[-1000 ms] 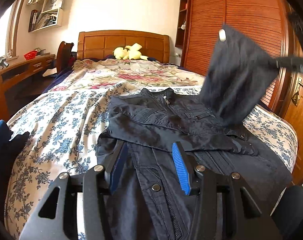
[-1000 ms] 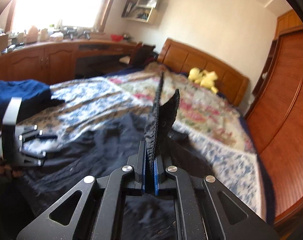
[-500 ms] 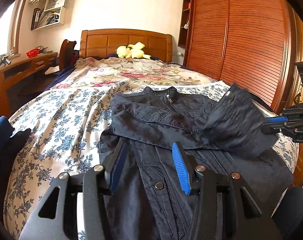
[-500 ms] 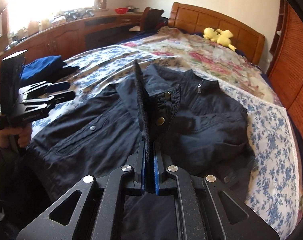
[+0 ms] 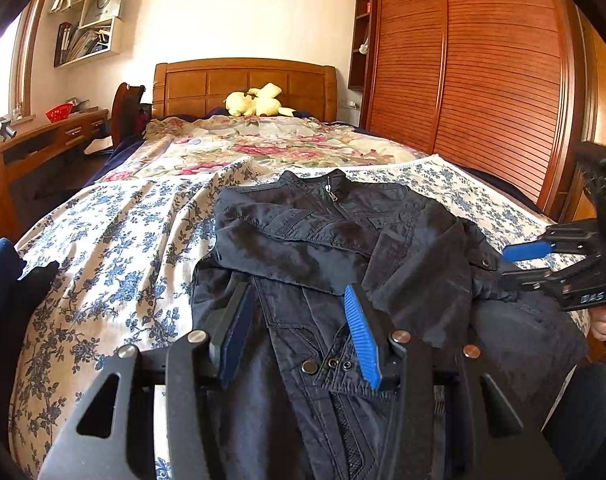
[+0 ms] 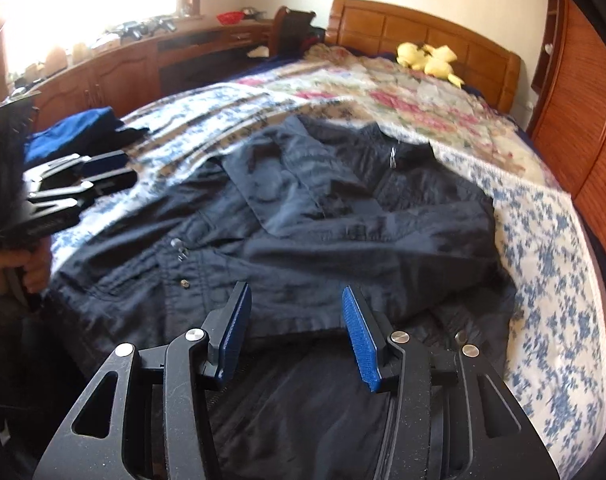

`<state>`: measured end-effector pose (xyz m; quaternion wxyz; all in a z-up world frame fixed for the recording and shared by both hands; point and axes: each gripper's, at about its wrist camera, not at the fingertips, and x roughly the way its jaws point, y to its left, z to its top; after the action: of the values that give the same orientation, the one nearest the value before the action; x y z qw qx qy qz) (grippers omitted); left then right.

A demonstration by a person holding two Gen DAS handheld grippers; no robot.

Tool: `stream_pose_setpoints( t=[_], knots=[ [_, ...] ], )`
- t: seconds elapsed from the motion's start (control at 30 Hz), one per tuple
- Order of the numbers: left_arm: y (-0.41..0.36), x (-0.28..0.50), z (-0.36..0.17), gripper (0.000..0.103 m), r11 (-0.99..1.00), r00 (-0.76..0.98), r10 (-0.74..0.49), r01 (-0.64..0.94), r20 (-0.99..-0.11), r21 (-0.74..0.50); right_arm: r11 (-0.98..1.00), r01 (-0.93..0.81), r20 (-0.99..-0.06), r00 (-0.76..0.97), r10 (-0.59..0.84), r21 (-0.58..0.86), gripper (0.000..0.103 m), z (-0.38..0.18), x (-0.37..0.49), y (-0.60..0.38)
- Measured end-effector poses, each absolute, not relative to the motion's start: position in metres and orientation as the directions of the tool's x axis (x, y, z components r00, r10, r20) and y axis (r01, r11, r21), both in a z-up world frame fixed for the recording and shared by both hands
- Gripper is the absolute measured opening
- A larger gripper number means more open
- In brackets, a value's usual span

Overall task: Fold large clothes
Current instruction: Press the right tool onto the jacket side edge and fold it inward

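A dark navy jacket (image 5: 335,248) lies spread on the blue-flowered sheet (image 5: 115,248) of the bed, collar and zip toward the wooden headboard (image 5: 245,84), with 1 sleeve (image 5: 427,276) folded across its front. Its hem runs out of the frame beneath both cameras, so the lower edge cannot be seen.

The left gripper (image 5: 299,332) hangs over the jacket's lower front, its 2 blue pads parted with cloth visible below the gap and nothing pinched. The right gripper (image 6: 297,332) has just been opening; its jaws stand apart above the folded sleeve, grasping nothing. In the left view it is cut off at the right edge (image 5: 559,264), with only a fingertip of the hand showing.

The right view is blurred, so the buttons and seams are smeared. A yellow plush toy (image 5: 257,100) sits by the headboard. Folded blue clothes (image 6: 75,136) lie at the bed's left edge, partly hidden.
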<state>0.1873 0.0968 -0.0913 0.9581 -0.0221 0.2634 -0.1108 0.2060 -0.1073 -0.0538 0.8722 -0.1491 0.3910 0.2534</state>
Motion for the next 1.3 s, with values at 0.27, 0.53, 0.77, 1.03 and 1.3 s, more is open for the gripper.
stream_pose_setpoints(
  t=[0.27,0.53,0.77,1.03,1.3],
  knots=[
    [0.098,0.188,-0.098,0.046,0.976,0.828,-0.217,0.197,-0.517,-0.093,0.830,-0.557,-0.784,0.511,0.352,0.009,0.048,-0.099,0.222,-0.094],
    [0.099,0.189,-0.101,0.046,0.977,0.825,-0.212,0.193,-0.524,-0.092,0.805,-0.593,-0.821,0.448,0.353,0.022,0.048,-0.133,0.216,-0.069],
    [0.100,0.190,-0.102,0.046,0.977,0.823,-0.209,0.191,-0.528,-0.089,0.771,-0.635,-0.802,0.431,0.414,0.057,0.048,-0.118,0.197,-0.059],
    [0.105,0.190,-0.102,0.046,0.979,0.827,-0.203,0.182,-0.525,-0.091,0.715,-0.698,-0.834,0.366,0.413,0.048,0.049,-0.128,0.178,-0.035],
    [0.113,0.188,-0.104,0.046,0.983,0.829,-0.184,0.162,-0.527,-0.088,0.706,-0.708,-0.844,0.375,0.383,0.006,0.006,-0.142,0.191,-0.029]
  ],
)
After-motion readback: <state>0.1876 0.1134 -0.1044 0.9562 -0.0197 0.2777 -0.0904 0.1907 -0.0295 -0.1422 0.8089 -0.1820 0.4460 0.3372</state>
